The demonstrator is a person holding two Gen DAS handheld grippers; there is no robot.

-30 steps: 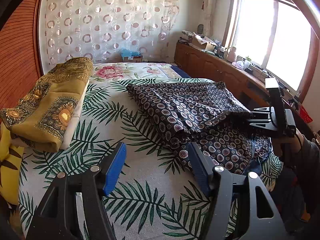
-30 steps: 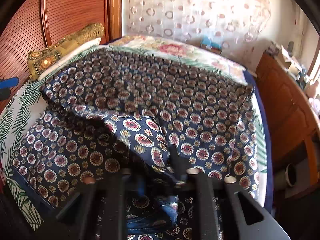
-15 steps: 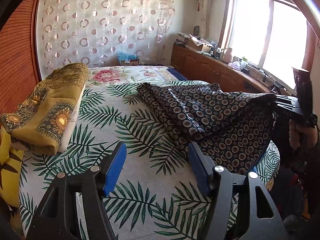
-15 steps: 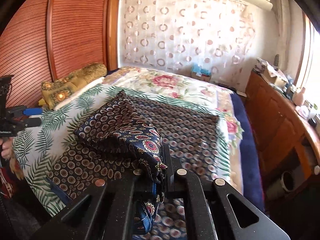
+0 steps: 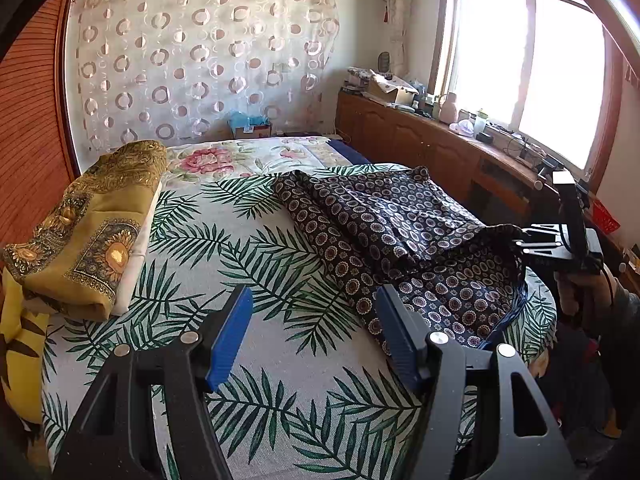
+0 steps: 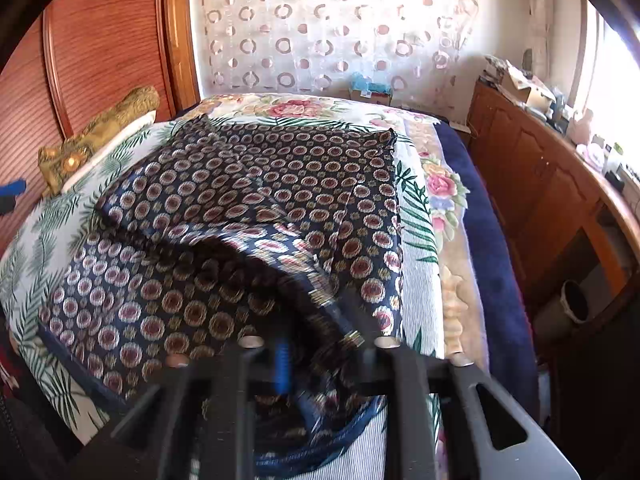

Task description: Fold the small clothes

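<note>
A dark navy garment with a round medallion print (image 5: 392,236) lies partly folded on the palm-leaf bedspread (image 5: 224,248); it fills the right wrist view (image 6: 256,200). My right gripper (image 6: 312,344) is shut on a bunched edge of this garment at the bed's near right side, holding it just above the bed; it also shows in the left wrist view (image 5: 524,240). My left gripper (image 5: 312,332) is open and empty, hovering over the bedspread, with its right fingertip near the garment's near left edge.
A folded golden patterned cloth (image 5: 88,216) on a white pillow lies at the bed's left side by the wooden headboard (image 6: 100,48). A wooden cabinet (image 5: 420,144) with clutter runs under the window at right. A patterned curtain (image 5: 200,60) hangs behind.
My right gripper raised the garment edge high half a second ago and has now come back down and forward, laying the cloth lower over the bed. My left gripper stays open and hardly moved.
</note>
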